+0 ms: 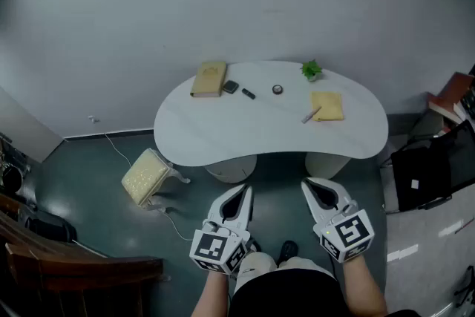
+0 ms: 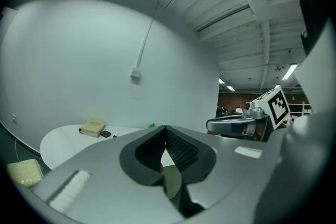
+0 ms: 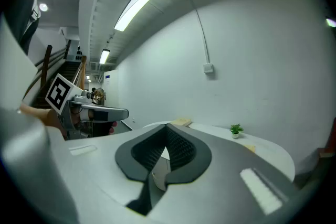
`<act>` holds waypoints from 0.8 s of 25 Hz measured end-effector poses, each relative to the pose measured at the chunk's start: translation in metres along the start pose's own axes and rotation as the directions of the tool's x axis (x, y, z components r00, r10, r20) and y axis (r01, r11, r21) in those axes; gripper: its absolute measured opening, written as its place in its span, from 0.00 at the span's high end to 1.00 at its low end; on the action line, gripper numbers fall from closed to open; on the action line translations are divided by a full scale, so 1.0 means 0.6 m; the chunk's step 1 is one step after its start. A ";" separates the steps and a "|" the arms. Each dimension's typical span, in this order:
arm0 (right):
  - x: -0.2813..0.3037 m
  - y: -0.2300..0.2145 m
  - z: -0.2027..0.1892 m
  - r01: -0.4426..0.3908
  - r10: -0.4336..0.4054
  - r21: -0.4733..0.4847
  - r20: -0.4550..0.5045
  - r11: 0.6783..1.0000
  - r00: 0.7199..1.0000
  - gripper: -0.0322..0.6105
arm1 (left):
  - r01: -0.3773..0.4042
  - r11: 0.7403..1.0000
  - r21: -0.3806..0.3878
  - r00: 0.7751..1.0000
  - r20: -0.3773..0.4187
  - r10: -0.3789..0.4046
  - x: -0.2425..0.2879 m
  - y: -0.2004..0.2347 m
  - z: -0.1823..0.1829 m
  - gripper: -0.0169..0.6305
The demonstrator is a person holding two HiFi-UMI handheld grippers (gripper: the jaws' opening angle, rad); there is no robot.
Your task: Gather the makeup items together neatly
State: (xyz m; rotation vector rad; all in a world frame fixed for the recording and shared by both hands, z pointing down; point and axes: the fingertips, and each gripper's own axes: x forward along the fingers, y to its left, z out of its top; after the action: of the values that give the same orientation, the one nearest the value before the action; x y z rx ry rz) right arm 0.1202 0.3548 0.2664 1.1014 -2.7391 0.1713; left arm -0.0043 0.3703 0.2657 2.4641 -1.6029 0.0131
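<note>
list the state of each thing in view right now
left gripper, shut, empty
right gripper, shut, empty
thick yellow item, lying flat on the table
black tube, lying flat
pen-like stick, lying at the yellow cloth's edge
small plant, upright
stool, tipped over on the floor

No words, numbers or brand names are being shown legibly in any view. Only black-and-white square marker patterns are being displayed, on the cube (image 1: 217, 250) of the left gripper (image 1: 243, 195) and on the cube (image 1: 350, 232) of the right gripper (image 1: 310, 188), and no letter or digit is being formed by them.
</note>
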 end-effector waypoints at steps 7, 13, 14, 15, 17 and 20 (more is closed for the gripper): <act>-0.025 -0.002 -0.002 0.005 -0.005 -0.012 -0.014 1.000 1.000 0.94 | 0.010 1.000 0.012 1.000 0.000 -0.010 -0.005 -0.030 -0.001 0.97; -0.037 0.010 0.005 -0.037 0.037 0.005 0.027 0.999 0.999 0.94 | 0.003 1.000 0.020 1.000 0.001 -0.003 -0.011 -0.043 0.002 0.97; -0.038 0.014 0.005 -0.045 0.045 0.002 0.030 0.999 0.999 0.94 | 0.004 1.000 0.018 1.000 0.003 -0.004 -0.012 -0.045 0.002 0.97; -0.040 0.017 0.004 -0.052 0.052 -0.001 0.032 0.999 0.998 0.94 | 0.005 1.000 0.015 1.000 0.004 -0.005 -0.013 -0.047 0.001 0.97; -0.040 0.019 0.001 -0.055 0.056 -0.007 0.029 0.998 0.998 0.94 | 0.007 1.000 0.012 1.000 0.005 -0.007 -0.014 -0.050 -0.003 0.97; -0.035 0.017 -0.001 -0.048 0.049 -0.014 0.020 0.999 0.999 0.93 | 0.009 1.000 0.008 1.000 0.000 -0.009 -0.011 -0.048 -0.008 0.97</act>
State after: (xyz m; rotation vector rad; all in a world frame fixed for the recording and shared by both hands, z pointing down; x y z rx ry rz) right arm 0.1281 0.3761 0.2624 1.0397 -2.7823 0.1492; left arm 0.0198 0.3882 0.2648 2.4776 -1.5948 0.0182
